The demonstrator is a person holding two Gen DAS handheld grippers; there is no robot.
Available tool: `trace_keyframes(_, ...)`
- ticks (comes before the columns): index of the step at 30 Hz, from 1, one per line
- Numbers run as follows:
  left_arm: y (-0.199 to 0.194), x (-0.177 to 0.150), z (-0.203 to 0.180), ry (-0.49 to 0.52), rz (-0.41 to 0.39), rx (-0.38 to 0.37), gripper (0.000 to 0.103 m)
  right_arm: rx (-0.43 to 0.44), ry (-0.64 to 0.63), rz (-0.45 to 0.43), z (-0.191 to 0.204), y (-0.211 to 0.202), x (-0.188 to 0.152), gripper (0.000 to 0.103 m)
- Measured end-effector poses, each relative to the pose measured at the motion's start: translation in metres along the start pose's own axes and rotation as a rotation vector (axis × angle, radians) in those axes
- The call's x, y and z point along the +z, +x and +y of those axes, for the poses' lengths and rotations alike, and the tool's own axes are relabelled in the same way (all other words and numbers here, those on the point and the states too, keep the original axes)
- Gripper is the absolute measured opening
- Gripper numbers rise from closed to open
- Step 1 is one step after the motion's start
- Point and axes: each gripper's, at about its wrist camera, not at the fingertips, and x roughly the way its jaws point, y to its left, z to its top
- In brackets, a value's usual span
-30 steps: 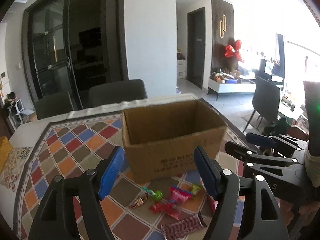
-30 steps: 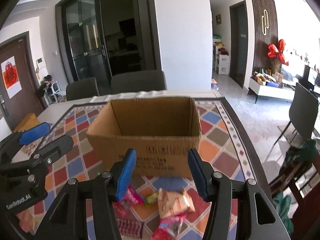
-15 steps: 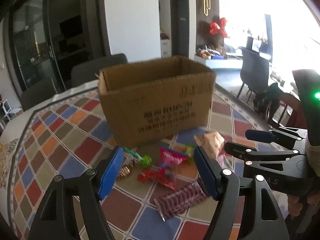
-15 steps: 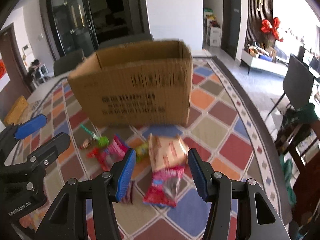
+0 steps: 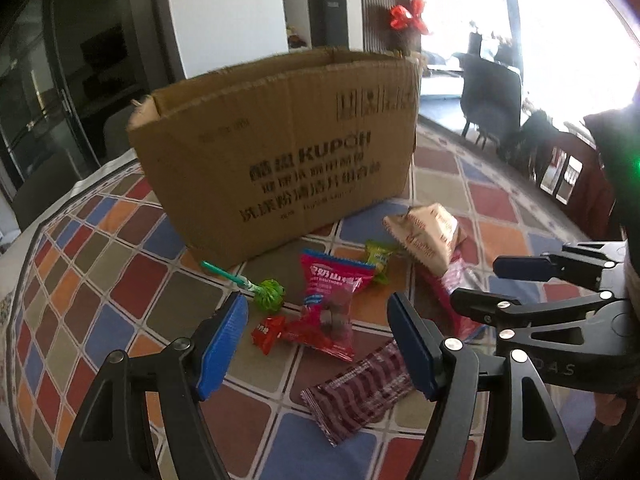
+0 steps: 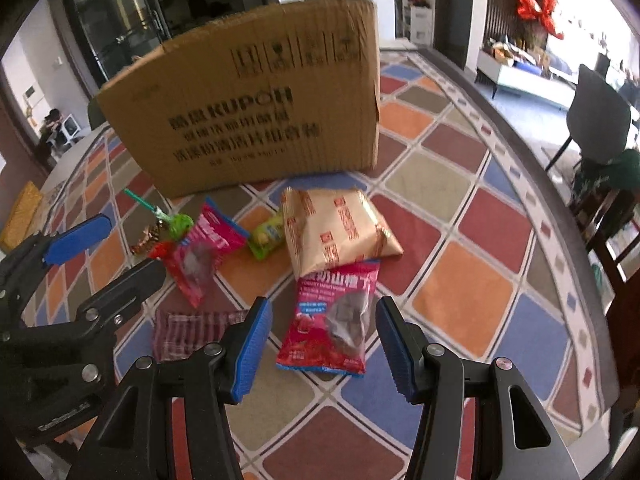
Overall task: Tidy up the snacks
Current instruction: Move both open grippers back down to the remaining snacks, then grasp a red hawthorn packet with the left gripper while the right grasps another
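Tablecloth (image 6: 448,216) in coloured diamonds lies bare to the right of the snacks, out to the table's curved edge. Left gripper (image 5: 318,344) is spread wide above a red hawthorn packet (image 5: 330,300), holding nothing; a green lollipop (image 5: 270,294) and a maroon striped bar (image 5: 360,392) lie near it. Just behind stands the cardboard box (image 6: 256,112), upright, printed in black. Right gripper (image 6: 322,350) gapes around a second red packet (image 6: 332,320), which a tan pouch (image 6: 336,228) overlaps.
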Motion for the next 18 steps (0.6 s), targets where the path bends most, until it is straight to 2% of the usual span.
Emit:
trace_keyframes(8,0.028,0.001,-0.004,0.074,0.042,0.027,0.072,-0.010,0.045,0.056,-0.006,0.020,-0.004,0.060)
trace_keyframes(13,0.040,0.006,-0.004,0.077,0.064,0.034,0.070,-0.007,0.063,0.080,-0.008,0.030,-0.003,0.060)
trace_keyframes(16,0.048,0.008,-0.001,0.064,0.083,0.028,0.067,-0.015,0.056,0.072,-0.007,0.033,-0.001,0.060)
trace_keyframes(18,0.053,0.008,0.000,0.054,0.097,0.015,0.061,-0.013,0.058,0.070,-0.006,0.034,0.001,0.060)
